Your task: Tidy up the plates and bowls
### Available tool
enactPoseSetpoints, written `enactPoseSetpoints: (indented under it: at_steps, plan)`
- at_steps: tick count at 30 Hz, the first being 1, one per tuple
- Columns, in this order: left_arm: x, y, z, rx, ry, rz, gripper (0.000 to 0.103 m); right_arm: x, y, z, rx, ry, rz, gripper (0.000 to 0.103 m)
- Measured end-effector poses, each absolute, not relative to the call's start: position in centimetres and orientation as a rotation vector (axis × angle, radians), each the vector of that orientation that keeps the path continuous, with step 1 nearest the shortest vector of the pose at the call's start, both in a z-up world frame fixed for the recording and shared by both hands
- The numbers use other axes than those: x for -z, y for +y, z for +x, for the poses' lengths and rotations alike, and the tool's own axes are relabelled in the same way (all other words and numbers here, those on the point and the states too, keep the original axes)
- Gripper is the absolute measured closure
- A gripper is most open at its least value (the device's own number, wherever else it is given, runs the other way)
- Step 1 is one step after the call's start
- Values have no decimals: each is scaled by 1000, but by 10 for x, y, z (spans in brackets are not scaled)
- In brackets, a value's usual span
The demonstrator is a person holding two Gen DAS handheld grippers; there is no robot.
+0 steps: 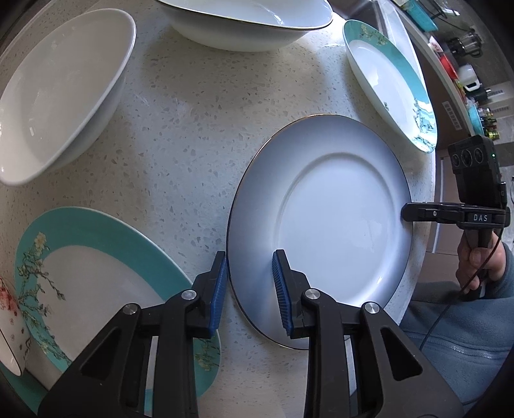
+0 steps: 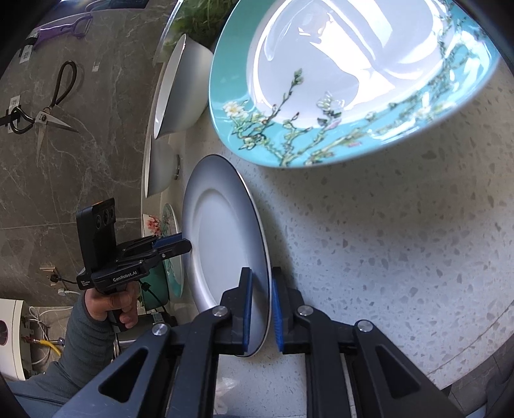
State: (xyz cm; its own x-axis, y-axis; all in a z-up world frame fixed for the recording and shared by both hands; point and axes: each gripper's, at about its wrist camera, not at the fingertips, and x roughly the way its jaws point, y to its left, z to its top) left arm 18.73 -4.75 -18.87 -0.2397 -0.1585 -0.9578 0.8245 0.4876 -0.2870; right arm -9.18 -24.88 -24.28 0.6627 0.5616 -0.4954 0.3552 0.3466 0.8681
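A white plate with a thin dark rim [image 1: 337, 222] lies on the speckled counter [image 1: 199, 128]. My left gripper [image 1: 249, 276] straddles its near-left rim, jaws apart with a gap to the rim. My right gripper [image 2: 260, 305] straddles the opposite rim of the same plate [image 2: 221, 238], jaws apart; it also shows in the left wrist view [image 1: 408, 213]. The left gripper shows in the right wrist view [image 2: 180, 242]. A teal floral plate [image 1: 96, 273] lies left of the white plate. Another teal floral plate [image 1: 388, 80] [image 2: 347, 80] lies beyond it.
Two white bowls [image 1: 54, 93] [image 1: 250, 22] sit at the far left and far side; they also show in the right wrist view [image 2: 180, 90] [image 2: 157, 167]. A floral cup [image 1: 9, 324] sits on the near teal plate. The counter edge [image 1: 427, 205] runs along the right.
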Motion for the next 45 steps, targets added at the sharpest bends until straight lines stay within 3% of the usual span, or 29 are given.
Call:
enactPoseSetpoints:
  at_steps: [17,20,24,34,38,41,43,45]
  plan:
    - [191,-51,164,1051,1600,541,78,245,-248,-91,-199,905,1269,80]
    - [191,-52,164,1047,1593,548,82,246,-249,-93,-221,906,1275,78]
    - [189,-53,164,1057,1593,538,82,237,-247,-95,-244,926,1226,59]
    - [191,-54,162,1074,1591,514,79,228,-254,-121,-180,985,1158,53]
    - [190,-50,160,1069,1595,504,79,224,-251,-117,-152,986,1129,54]
    - [189,-48,154,1050,1588,534,77,227,-251,-115,-135,979,1131,67]
    - [190,-45,152,1042,1589,524,77,230,-250,-114,-114,998,1124,87]
    - [190,-43,150,1033,1595,511,77,233,-253,-115,-103,1003,1130,89]
